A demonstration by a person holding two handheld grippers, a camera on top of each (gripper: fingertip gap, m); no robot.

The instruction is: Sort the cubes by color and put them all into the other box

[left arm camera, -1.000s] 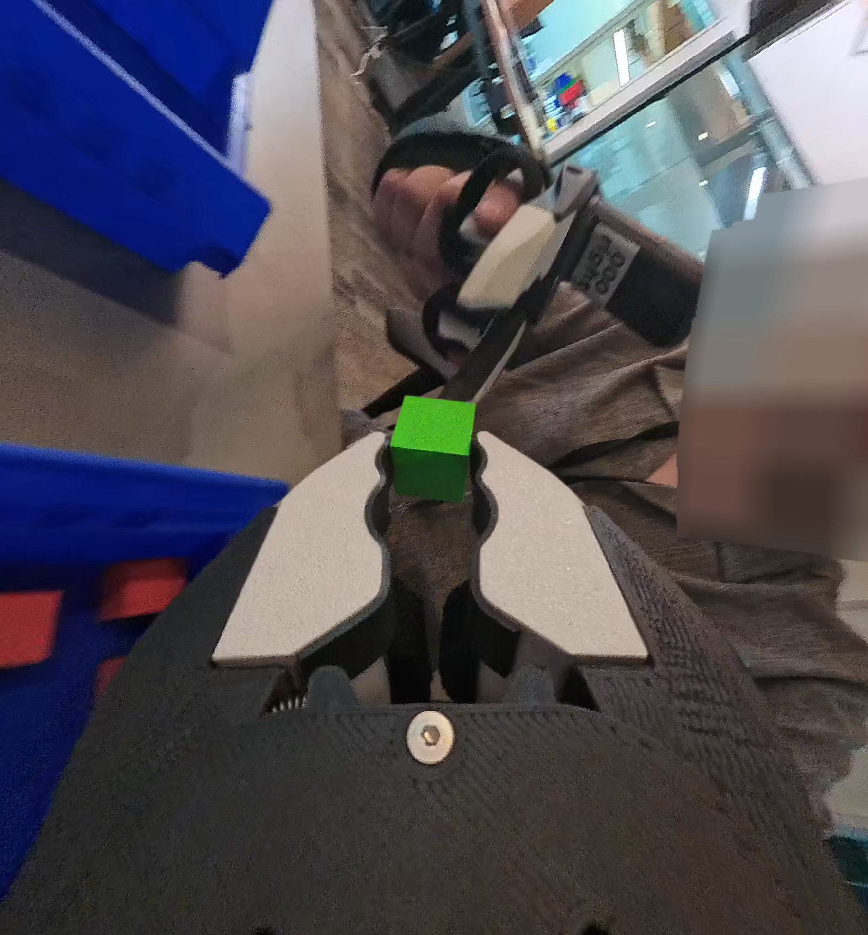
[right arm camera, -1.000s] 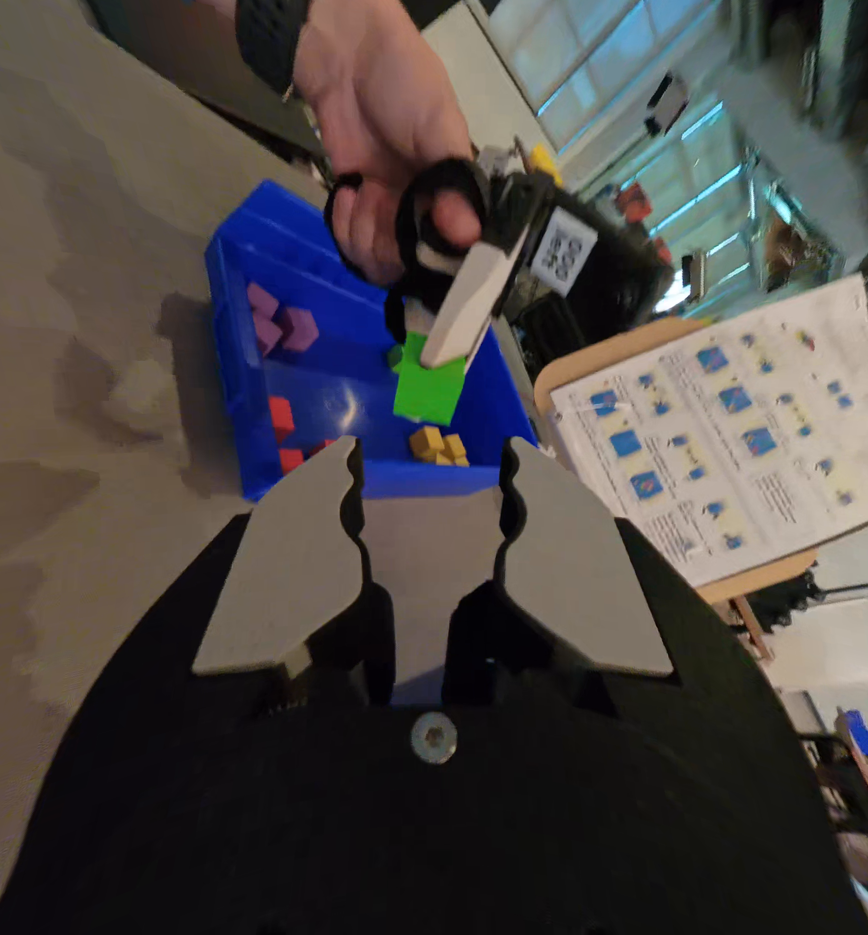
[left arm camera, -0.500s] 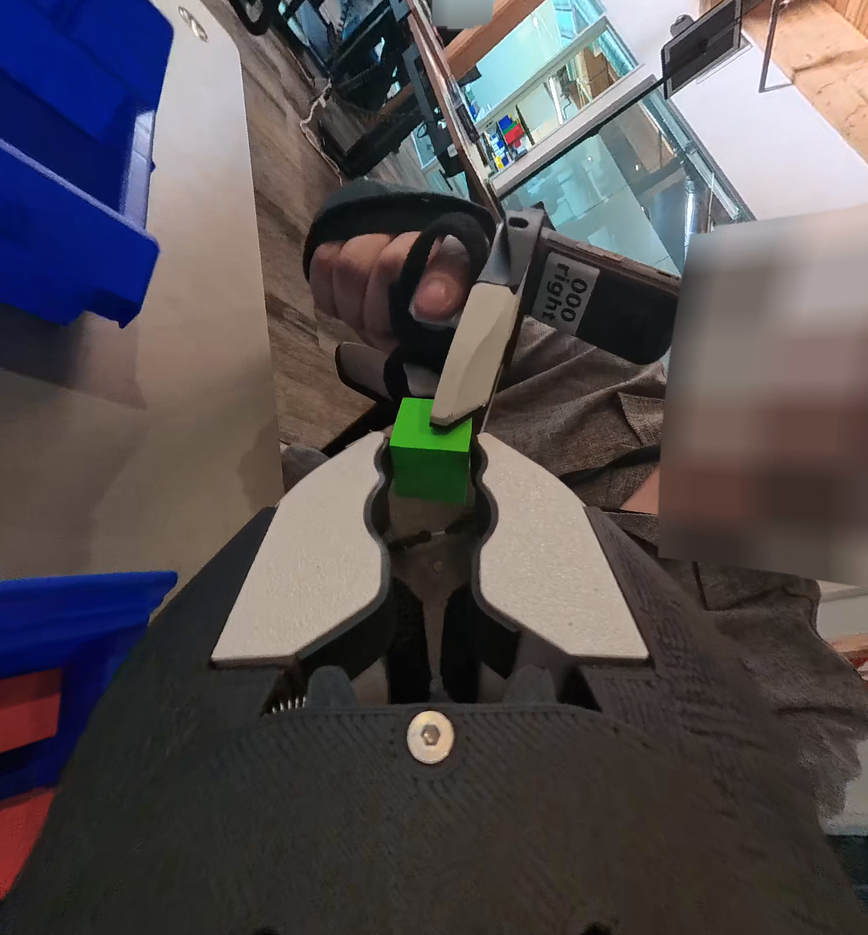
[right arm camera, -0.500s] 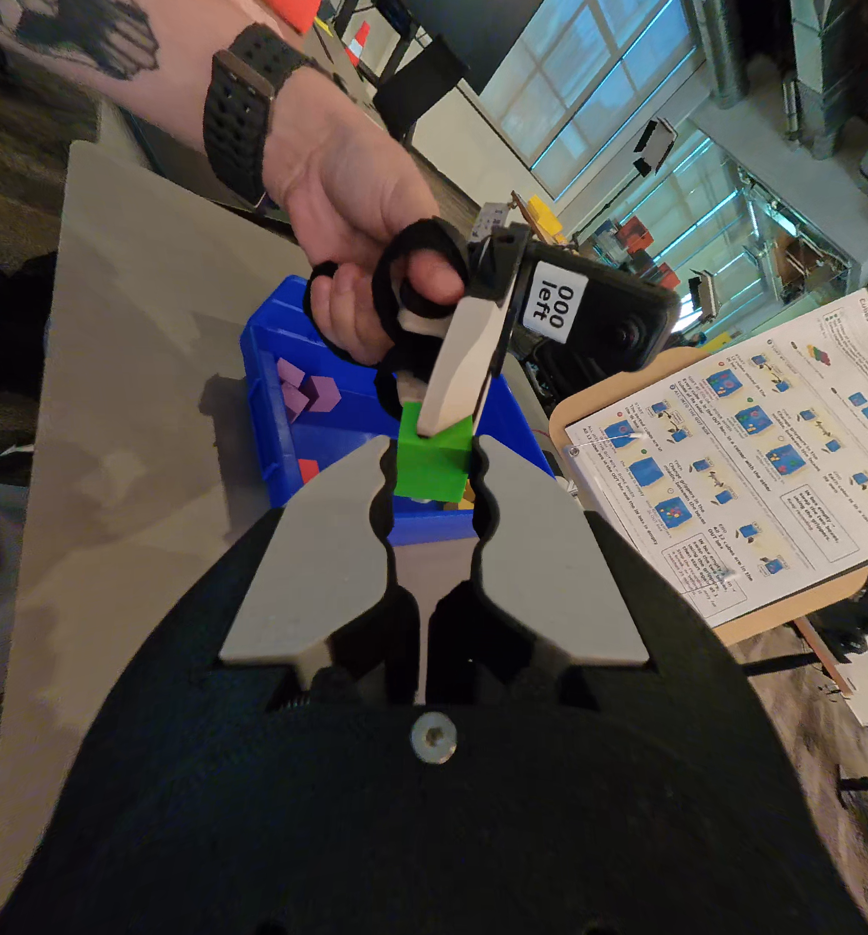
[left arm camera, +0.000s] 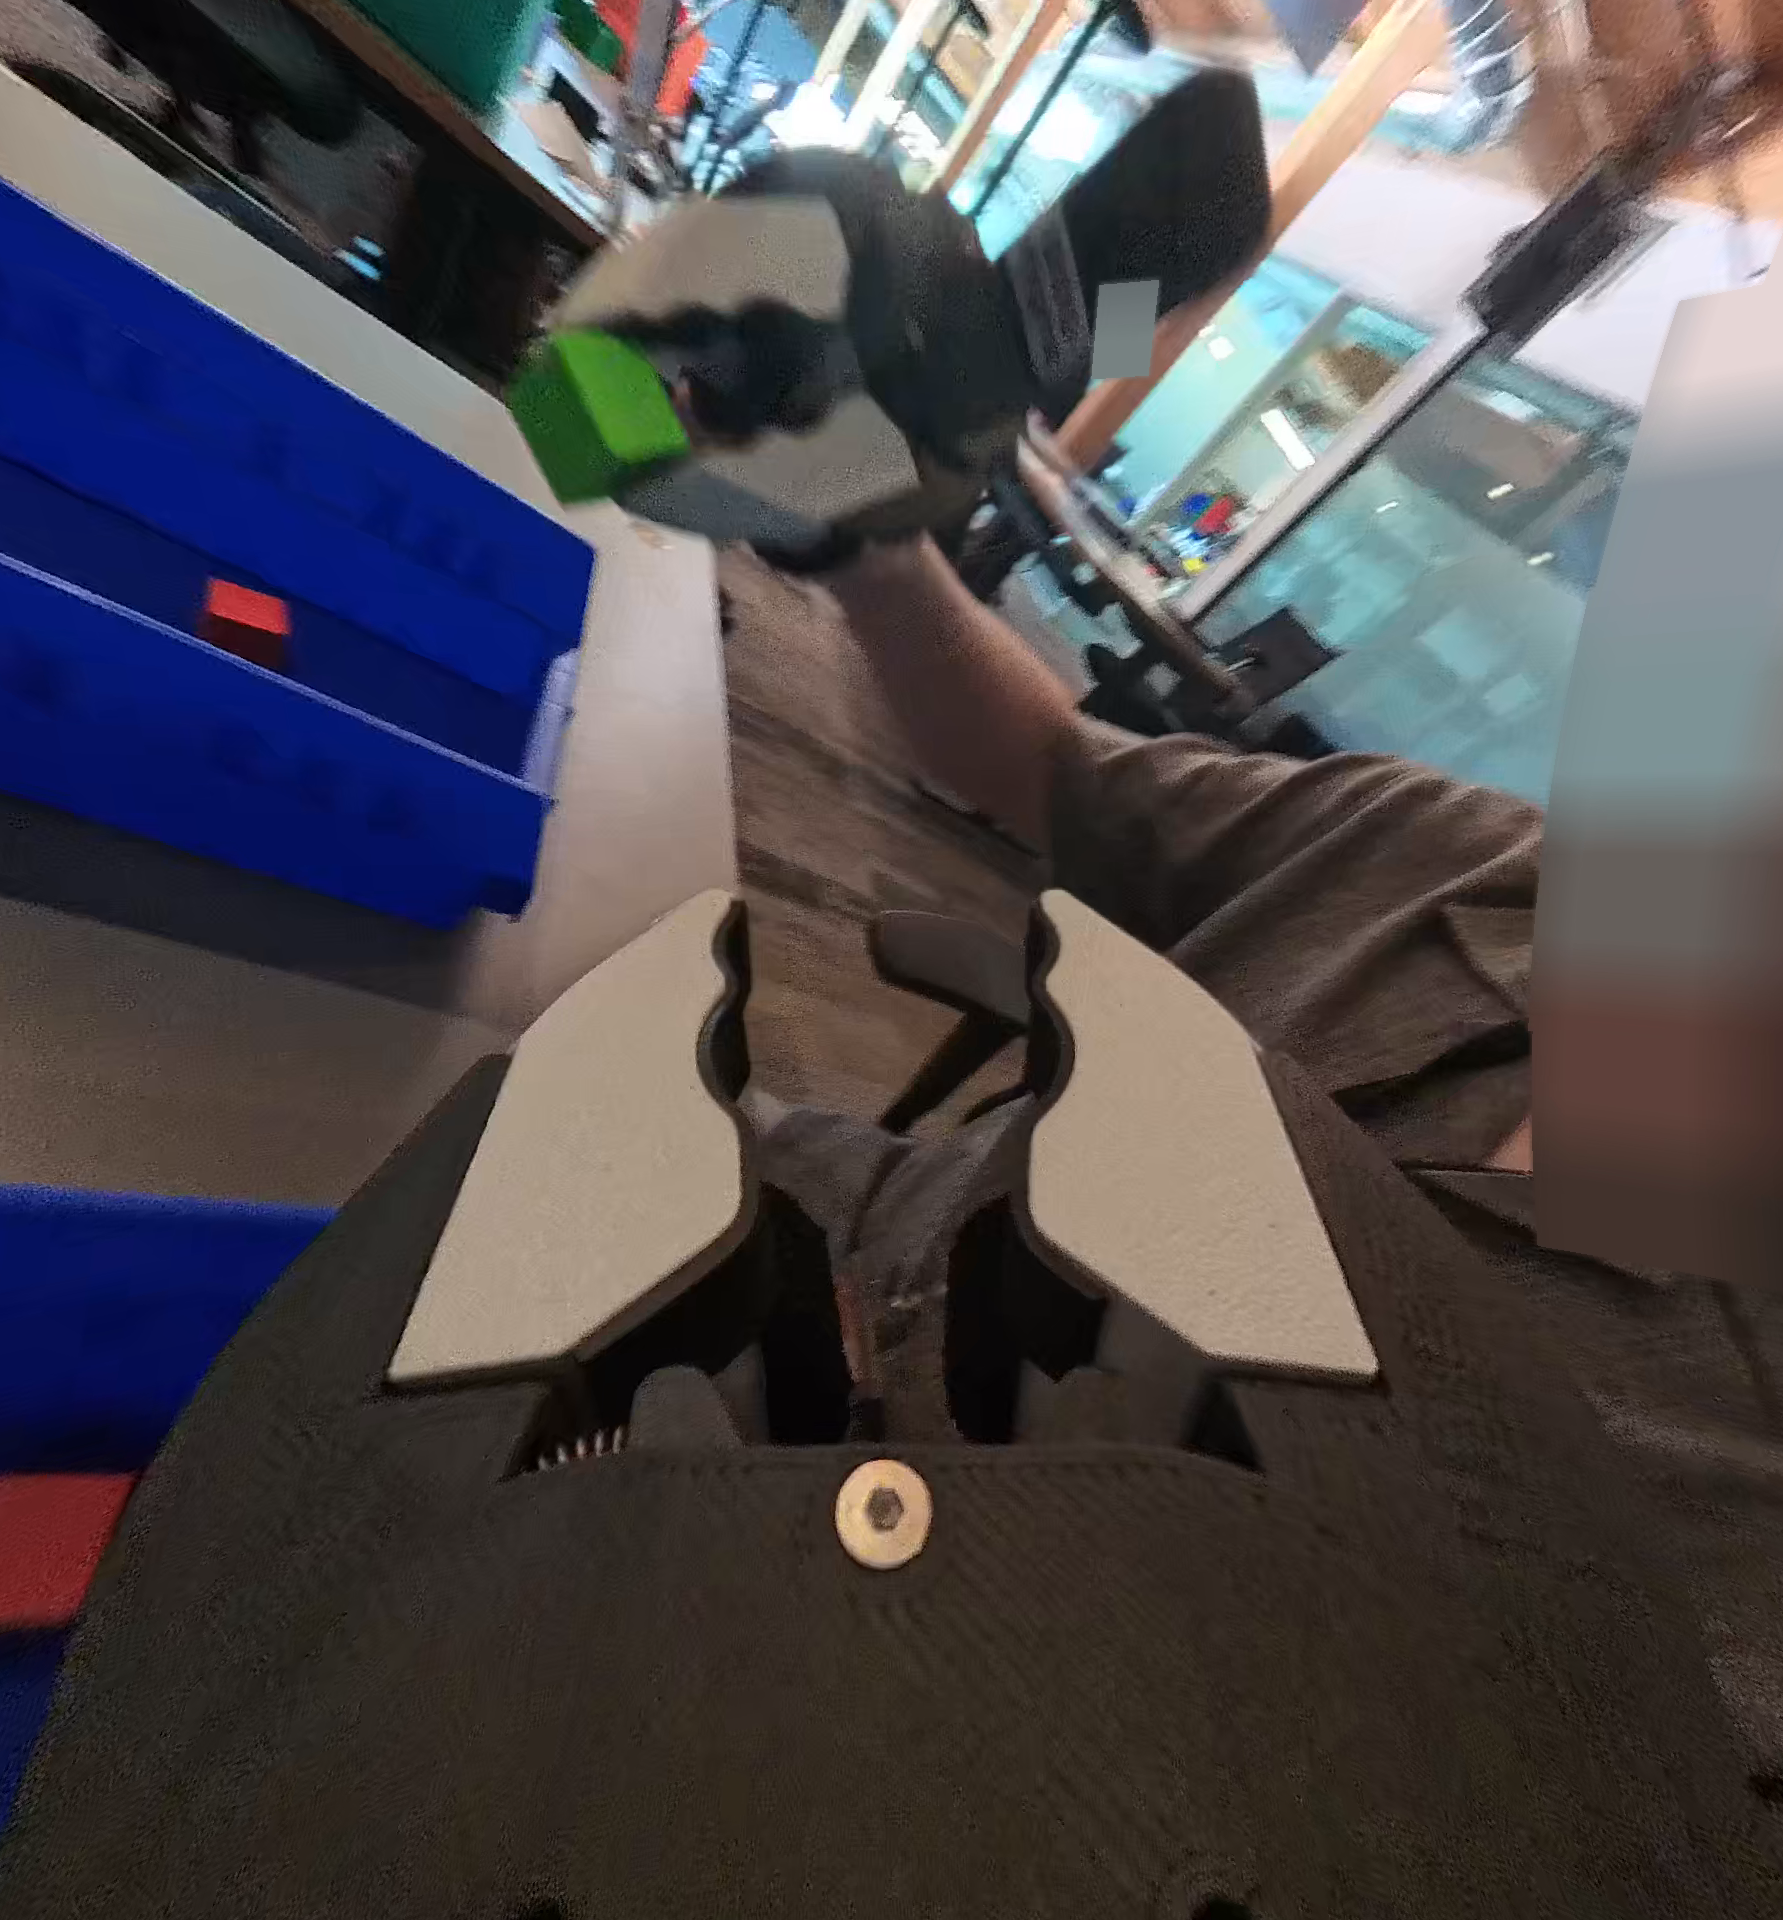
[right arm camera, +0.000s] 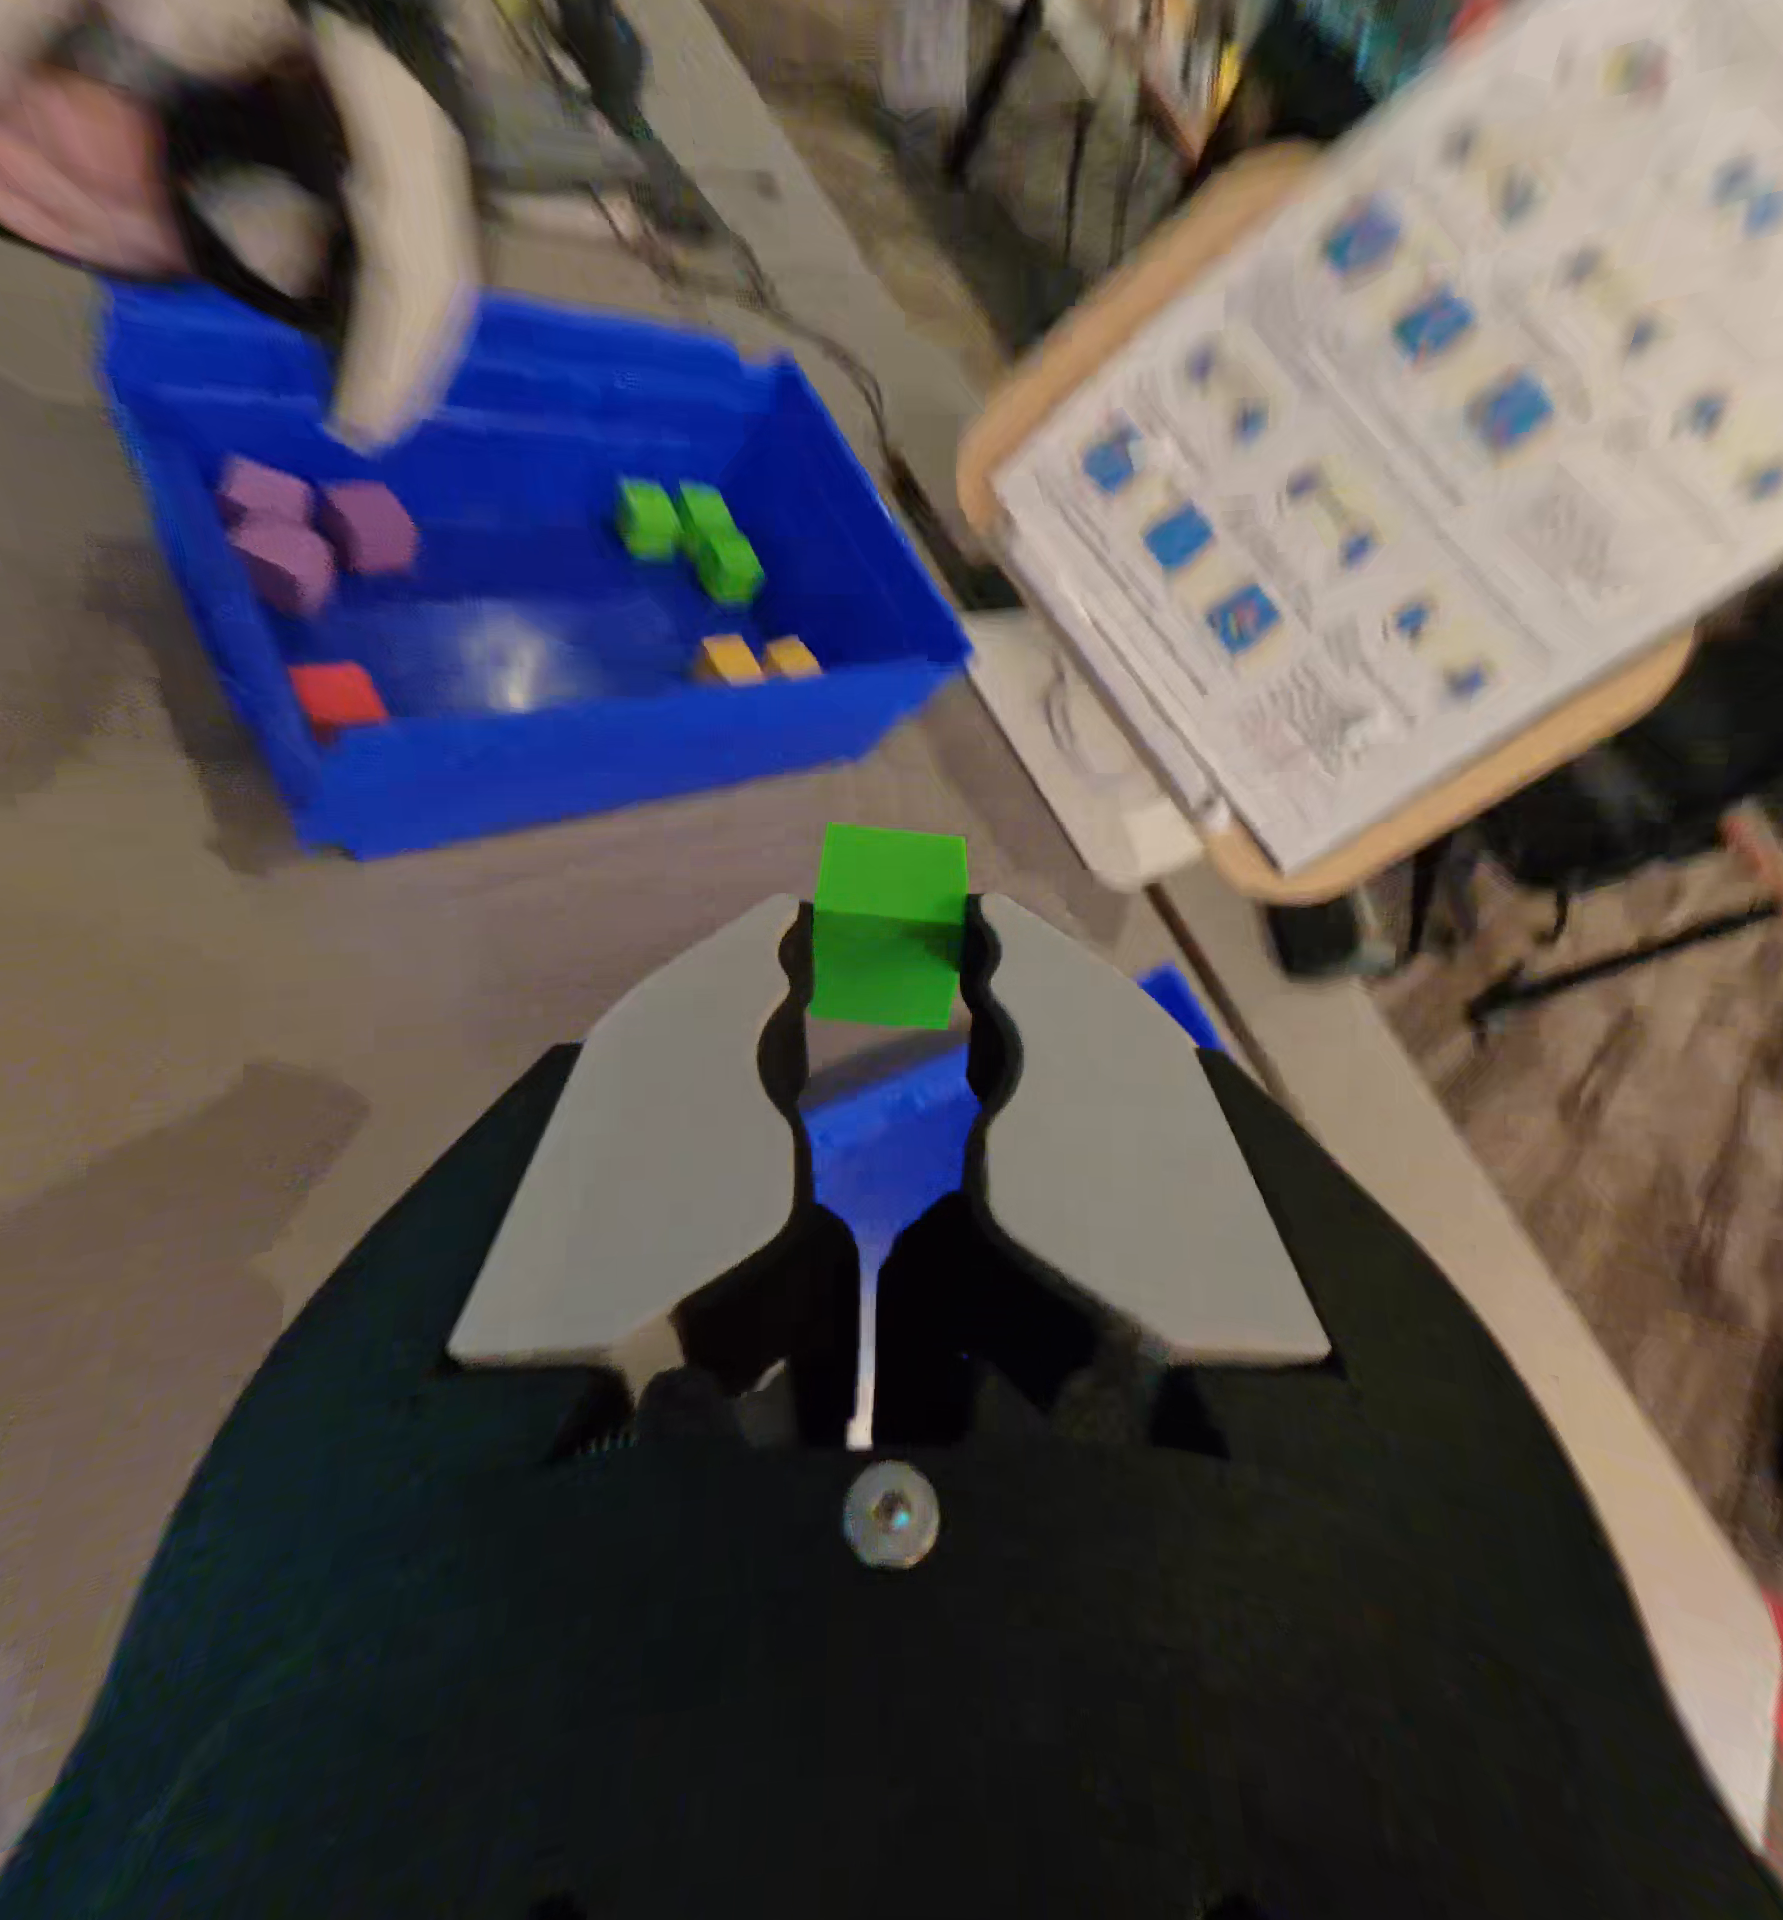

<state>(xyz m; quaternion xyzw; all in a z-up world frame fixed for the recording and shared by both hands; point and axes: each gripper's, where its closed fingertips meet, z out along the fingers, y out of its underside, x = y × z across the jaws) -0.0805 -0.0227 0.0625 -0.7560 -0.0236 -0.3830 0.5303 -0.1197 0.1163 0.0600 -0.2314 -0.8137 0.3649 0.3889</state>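
A: What is the biggest thing here?

B: The grey tabletop (right arm camera: 139, 1039). Near its far edge sits a blue bin (right arm camera: 596, 758), and beyond the right edge a tan board with a printed sheet (right arm camera: 1438, 436) leans over the tabletop.

A: And in the bin?

B: Purple blocks (right arm camera: 315, 530) at the far left, a red block (right arm camera: 336, 694) at the near left, green blocks (right arm camera: 695, 535) at the far right, and yellow blocks (right arm camera: 757, 658) at the near right.

A: The tools?

B: The right tool (right arm camera: 889, 940) is closed on a green cube (right arm camera: 889, 940), pinched between its fingertips above the tabletop, nearer than the bin. In the left wrist view that cube (left arm camera: 596, 414) shows beside the tabletop's edge, blurred. The left tool (left arm camera: 887, 935) has its jaws spread apart with nothing between them; it hangs over the tabletop edge, with wooden floor (left arm camera: 825, 790) beneath. In the right wrist view it hovers above the bin's far left corner.

A: Anything smaller?

B: One red block (left arm camera: 243, 621) in another blue bin (left arm camera: 243, 727), seen from the left wrist.
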